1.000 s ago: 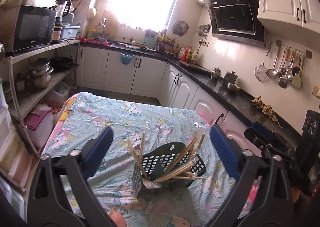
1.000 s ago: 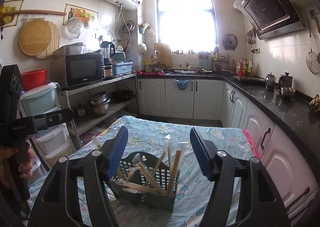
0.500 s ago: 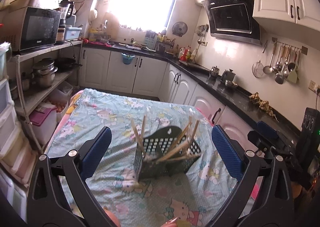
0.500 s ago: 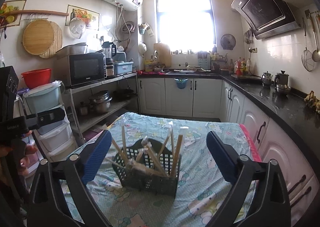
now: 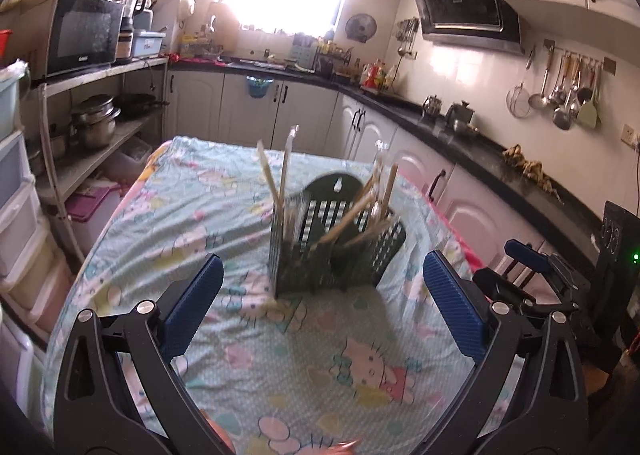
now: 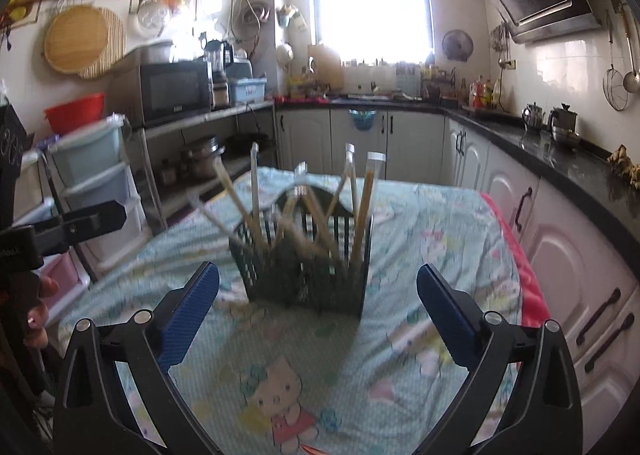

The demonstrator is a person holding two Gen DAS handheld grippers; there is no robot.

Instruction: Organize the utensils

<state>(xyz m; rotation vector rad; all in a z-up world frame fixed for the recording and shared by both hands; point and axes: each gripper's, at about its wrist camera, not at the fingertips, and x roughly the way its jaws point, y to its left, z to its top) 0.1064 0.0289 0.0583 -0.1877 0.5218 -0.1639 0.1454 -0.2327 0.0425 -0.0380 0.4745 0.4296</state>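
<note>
Chopsticks point(image 6: 362, 211) stand splayed in the dark basket point(image 6: 308, 271) mid-tabletop point(image 6: 432, 231). Left claw point(image 5: 322, 301) and right claw point(image 6: 318, 305) both gape empty; best pinch one stick near its top.

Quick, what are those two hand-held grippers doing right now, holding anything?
Left hand-held gripper: open, holding nothing.
Right hand-held gripper: open, holding nothing.

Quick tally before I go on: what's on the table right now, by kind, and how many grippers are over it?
Dark mesh utensil basket: 1
Chopsticks standing in the basket: about 8; blur prevents an exact count
Cartoon-print tablecloth: 1
Grippers, both open and empty: 2, left gripper and right gripper
Total: about 12
</note>
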